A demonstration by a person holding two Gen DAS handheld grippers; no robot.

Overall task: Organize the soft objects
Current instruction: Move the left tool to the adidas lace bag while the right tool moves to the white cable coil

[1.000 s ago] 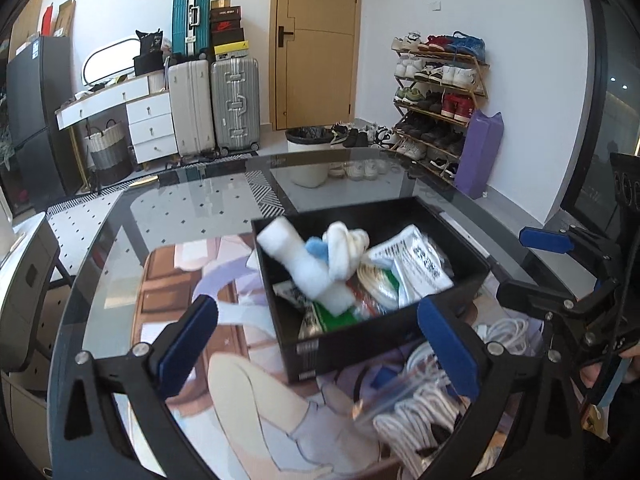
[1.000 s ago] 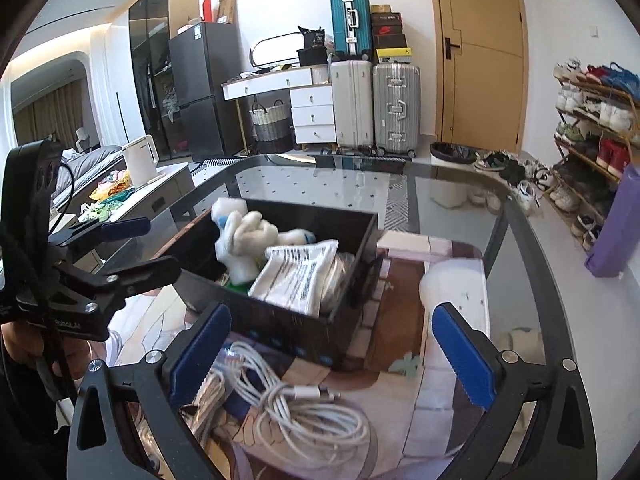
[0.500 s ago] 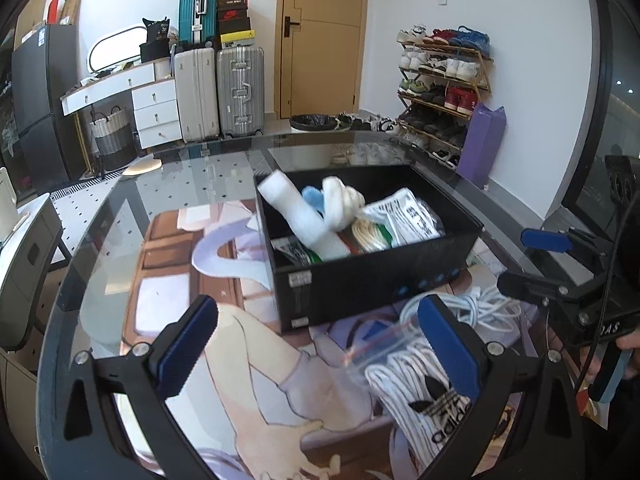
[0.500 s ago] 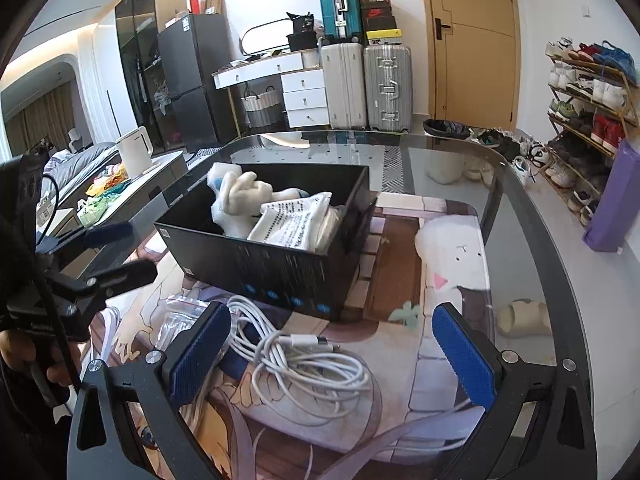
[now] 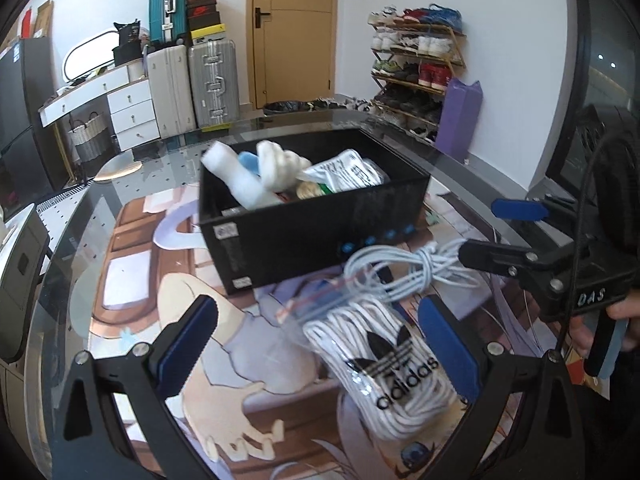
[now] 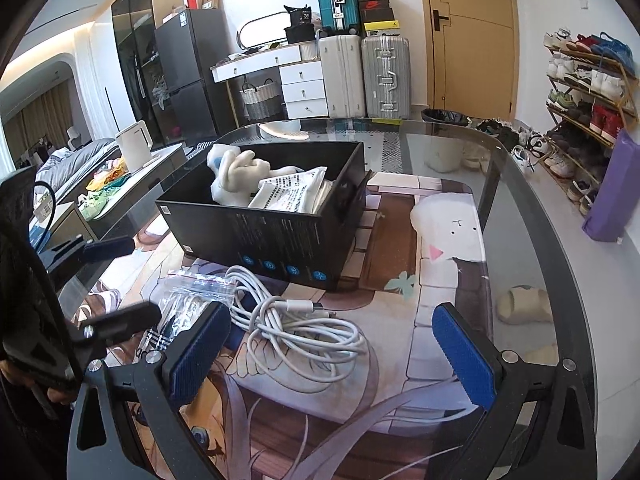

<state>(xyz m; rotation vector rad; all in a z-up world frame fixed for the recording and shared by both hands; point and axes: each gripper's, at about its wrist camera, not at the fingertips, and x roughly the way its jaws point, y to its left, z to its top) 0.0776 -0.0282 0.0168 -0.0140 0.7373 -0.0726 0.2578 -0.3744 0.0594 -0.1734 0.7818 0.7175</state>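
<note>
A black box (image 5: 320,216) (image 6: 280,236) stands on the glass table and holds white rolled socks (image 5: 248,180) (image 6: 234,178) and a printed white pouch (image 5: 348,170) (image 6: 292,196). In front of it lie a clear zip bag of white laces with an adidas logo (image 5: 384,356) (image 6: 188,300) and a loose coil of white cable (image 5: 404,268) (image 6: 304,332). My left gripper (image 5: 316,348) is open, with the bag between its blue pads. My right gripper (image 6: 332,354) is open over the cable coil. Each gripper shows at the side of the other's view.
A printed cartoon mat (image 6: 440,240) covers the table top. The table's rounded glass edge (image 6: 532,200) runs along the right. Beyond stand suitcases (image 6: 384,76), a shoe rack (image 6: 588,80), a purple bag (image 6: 608,192) and a door.
Both grippers have drawn back from the box and come lower toward the table. The lace bag now sits between the left pads, and the cable coil under the right gripper.
</note>
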